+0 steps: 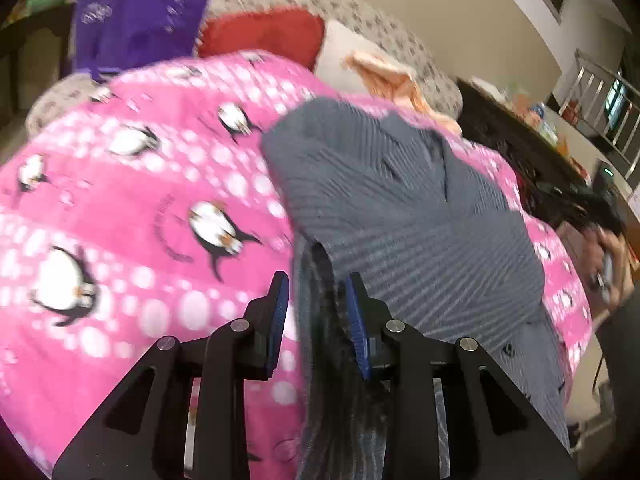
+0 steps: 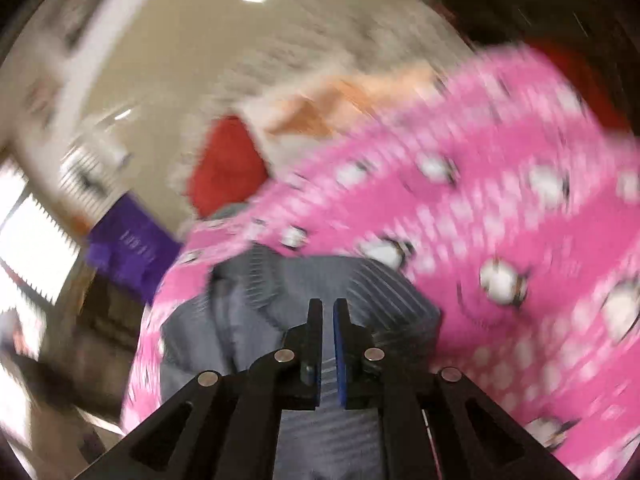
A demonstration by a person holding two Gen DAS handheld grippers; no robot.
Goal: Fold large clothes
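A grey striped garment (image 1: 420, 208) lies on a pink penguin-print blanket (image 1: 140, 200). My left gripper (image 1: 316, 300) stands open just above the blanket. A dark fold of the garment's edge passes between its blue pads, close to the right pad, with pink showing beside the left one. In the blurred right wrist view the garment (image 2: 256, 292) bunches under my right gripper (image 2: 328, 312). Its jaws are nearly together, shut on a thin layer of the striped cloth. The blanket (image 2: 500, 200) spreads out to the right.
A purple cloth (image 1: 140, 12) hangs at the far left, with a red cushion (image 1: 264, 32) and a peach cloth (image 1: 388, 76) behind the blanket. A person's hand (image 1: 600, 256) shows at the right edge. A cluttered dark table (image 1: 520, 148) stands at the right.
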